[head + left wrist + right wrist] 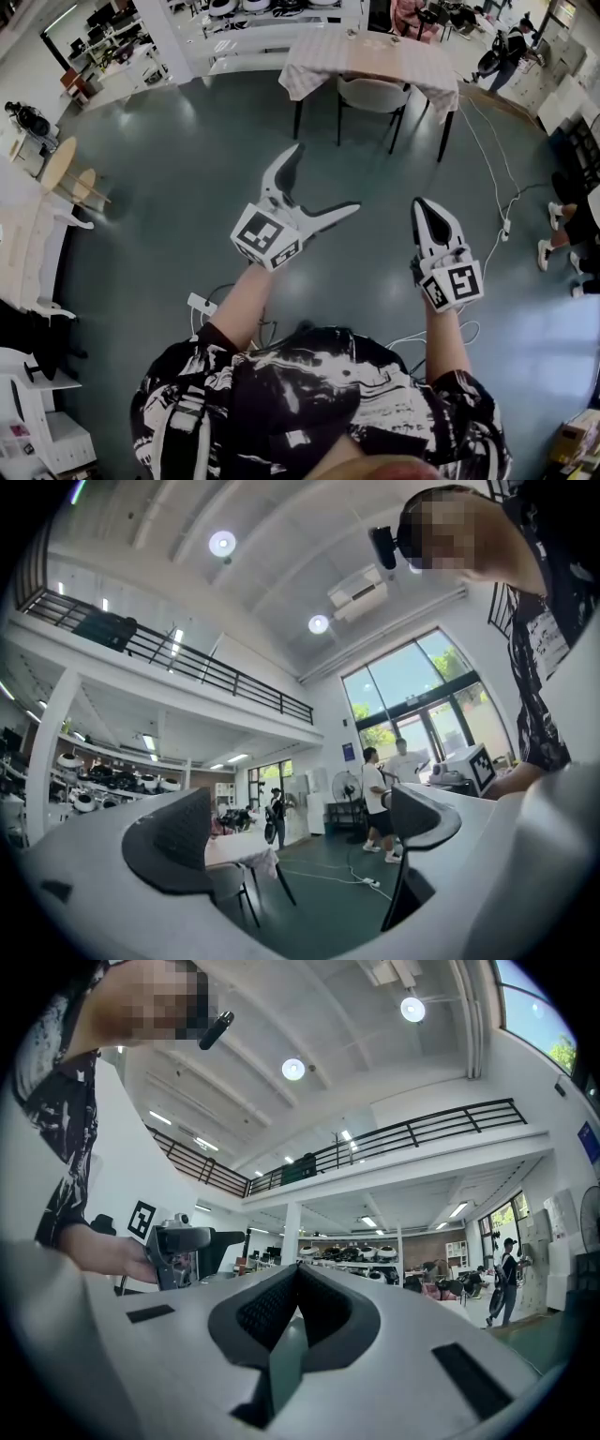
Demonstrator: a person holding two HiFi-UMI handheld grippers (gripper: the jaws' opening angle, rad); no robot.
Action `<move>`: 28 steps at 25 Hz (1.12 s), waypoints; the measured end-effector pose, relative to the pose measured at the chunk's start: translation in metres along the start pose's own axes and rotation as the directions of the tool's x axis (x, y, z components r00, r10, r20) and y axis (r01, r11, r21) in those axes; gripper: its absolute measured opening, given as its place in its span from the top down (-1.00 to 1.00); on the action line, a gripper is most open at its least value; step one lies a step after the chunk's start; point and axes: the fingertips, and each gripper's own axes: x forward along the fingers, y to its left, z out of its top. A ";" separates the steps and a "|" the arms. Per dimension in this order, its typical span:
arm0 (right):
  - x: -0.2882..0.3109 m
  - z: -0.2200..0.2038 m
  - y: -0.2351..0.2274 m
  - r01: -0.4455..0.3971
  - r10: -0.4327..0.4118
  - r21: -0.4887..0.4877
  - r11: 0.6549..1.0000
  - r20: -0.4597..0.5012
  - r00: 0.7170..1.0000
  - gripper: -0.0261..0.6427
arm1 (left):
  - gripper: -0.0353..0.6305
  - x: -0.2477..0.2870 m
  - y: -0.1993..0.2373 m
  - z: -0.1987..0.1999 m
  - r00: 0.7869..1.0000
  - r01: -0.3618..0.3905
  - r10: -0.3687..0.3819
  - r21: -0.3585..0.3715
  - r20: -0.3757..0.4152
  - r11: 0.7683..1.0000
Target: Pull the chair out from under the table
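1. Clearly nothing's done: the chair (372,94) sits tucked under the desk (319,58), top centre of the head view, well apart from me.
2. Left claw (327,176) gapes wide, empty; right claw (427,212) is closed on nothing.
3. Approach, grasp and pull all remain.

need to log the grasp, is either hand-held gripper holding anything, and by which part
Nothing is held. The left hand-held gripper is open with only air between its jaws; the right hand-held gripper is shut and empty. Both are well short of the chair.
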 end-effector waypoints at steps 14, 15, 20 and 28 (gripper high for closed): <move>-0.042 -0.019 -0.068 -0.006 0.006 0.035 0.999 -0.012 1.000 0.93 | -0.79 0.068 -0.043 -0.033 0.998 0.021 -0.021 0.003 -0.060 1.000; -0.044 -0.022 -0.075 -0.008 0.009 0.038 0.999 -0.013 1.000 0.93 | -0.79 0.073 -0.046 -0.036 0.998 0.018 -0.018 0.004 -0.065 1.000; -0.044 -0.035 -0.105 -0.009 0.010 0.064 0.998 -0.014 1.000 0.93 | -0.79 0.097 -0.052 -0.057 0.994 0.021 -0.022 -0.009 -0.104 1.000; 0.009 -0.062 -0.141 -0.004 0.005 0.060 0.998 -0.023 1.000 0.93 | -0.79 0.145 -0.003 -0.100 0.991 0.048 -0.051 -0.023 -0.121 0.999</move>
